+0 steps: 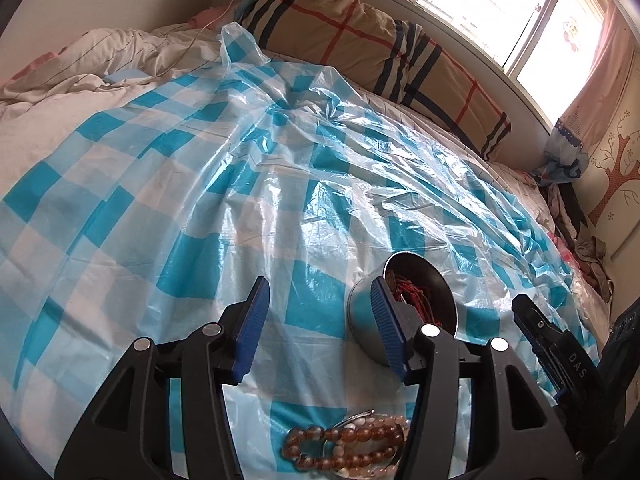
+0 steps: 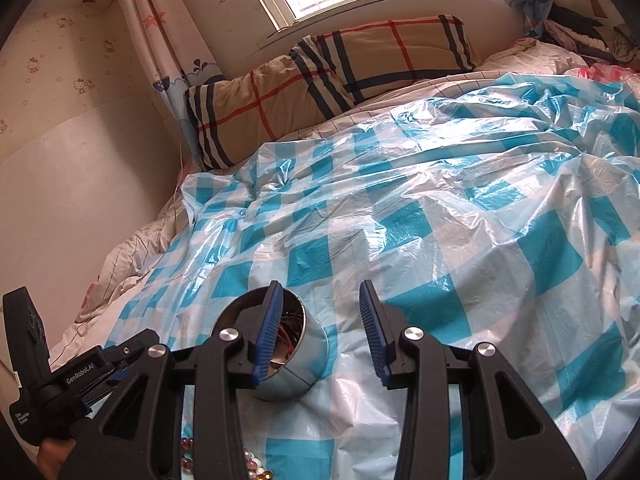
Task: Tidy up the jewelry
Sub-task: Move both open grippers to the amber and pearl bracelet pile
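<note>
Jewelry tin on the bed, both tongs parted and empty

The round metal tin of red jewelry sits behind the left tongs' right finger — beaded bracelets beneath them; the right tongs gape just right of it, over the checked plastic sheet.

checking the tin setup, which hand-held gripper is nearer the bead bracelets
Left. The left hand-held gripper hangs right above the bead bracelets; the right hand-held gripper sits further off, beside the tin.

Tin holding jewelry on the sheet covering the bed; bead bracelets lie before it; pillow behind, under the window.
</note>
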`<action>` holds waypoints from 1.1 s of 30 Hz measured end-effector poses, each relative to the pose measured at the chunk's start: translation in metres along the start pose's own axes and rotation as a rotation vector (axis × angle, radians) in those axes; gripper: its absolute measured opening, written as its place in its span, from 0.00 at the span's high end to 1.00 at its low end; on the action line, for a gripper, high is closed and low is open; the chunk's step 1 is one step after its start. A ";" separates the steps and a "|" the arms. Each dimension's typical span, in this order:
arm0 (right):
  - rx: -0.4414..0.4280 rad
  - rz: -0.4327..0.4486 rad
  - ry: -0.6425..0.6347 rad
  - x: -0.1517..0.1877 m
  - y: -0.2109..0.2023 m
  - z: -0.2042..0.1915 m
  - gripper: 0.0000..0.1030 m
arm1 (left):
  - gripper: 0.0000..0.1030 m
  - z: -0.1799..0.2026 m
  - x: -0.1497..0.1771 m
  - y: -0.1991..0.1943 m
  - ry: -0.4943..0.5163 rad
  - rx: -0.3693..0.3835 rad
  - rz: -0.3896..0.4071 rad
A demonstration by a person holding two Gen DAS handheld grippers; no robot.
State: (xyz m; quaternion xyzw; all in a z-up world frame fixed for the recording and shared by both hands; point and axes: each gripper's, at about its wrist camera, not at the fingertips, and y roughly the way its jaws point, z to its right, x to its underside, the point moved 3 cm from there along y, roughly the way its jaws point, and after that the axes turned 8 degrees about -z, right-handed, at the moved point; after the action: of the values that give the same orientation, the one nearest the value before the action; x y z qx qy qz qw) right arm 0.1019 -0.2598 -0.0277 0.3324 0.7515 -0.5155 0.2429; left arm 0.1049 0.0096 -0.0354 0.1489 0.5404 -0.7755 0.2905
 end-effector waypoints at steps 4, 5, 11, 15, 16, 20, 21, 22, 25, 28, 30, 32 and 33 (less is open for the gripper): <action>-0.014 -0.064 -0.010 0.019 -0.006 -0.003 0.61 | 0.51 -0.005 0.022 -0.014 0.051 -0.021 -0.040; -0.021 -0.085 -0.032 0.025 -0.007 -0.008 0.61 | 0.51 -0.007 0.027 -0.017 0.065 -0.027 -0.049; -0.036 -0.195 -0.166 0.069 -0.014 -0.041 0.61 | 0.51 -0.005 0.050 -0.023 0.138 -0.022 -0.135; -0.023 -0.203 -0.170 0.078 -0.019 -0.040 0.61 | 0.51 0.014 0.064 -0.013 0.278 -0.062 -0.199; -0.017 -0.201 -0.160 0.078 -0.020 -0.037 0.61 | 0.51 0.019 0.066 -0.009 0.316 -0.070 -0.211; -0.012 -0.213 -0.125 0.076 -0.018 -0.028 0.60 | 0.51 0.027 0.078 0.008 0.459 -0.107 -0.271; -0.014 -0.220 -0.129 0.076 -0.017 -0.028 0.60 | 0.51 0.026 0.079 0.008 0.471 -0.097 -0.265; -0.014 -0.229 -0.139 0.077 -0.015 -0.030 0.60 | 0.55 0.024 0.078 0.008 0.462 -0.072 -0.278; -0.013 -0.258 -0.186 0.082 -0.008 -0.039 0.60 | 0.80 0.018 0.077 0.005 0.442 -0.019 -0.299; -0.009 -0.274 -0.238 0.085 0.000 -0.048 0.60 | 0.97 0.016 0.077 0.001 0.449 -0.025 -0.299; -0.015 -0.287 -0.245 0.085 0.007 -0.051 0.60 | 0.98 0.015 0.076 -0.003 0.448 -0.034 -0.285; -0.017 -0.299 -0.248 0.085 0.013 -0.051 0.60 | 0.98 0.014 0.074 -0.008 0.435 -0.043 -0.262; -0.016 -0.301 -0.246 0.085 0.014 -0.052 0.60 | 0.98 0.014 0.072 -0.010 0.433 -0.035 -0.253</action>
State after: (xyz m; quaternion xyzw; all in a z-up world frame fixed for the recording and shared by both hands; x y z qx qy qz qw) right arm 0.0550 -0.1869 -0.0780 0.1490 0.7614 -0.5767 0.2557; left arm 0.0432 -0.0223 -0.0623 0.2375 0.6177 -0.7463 0.0710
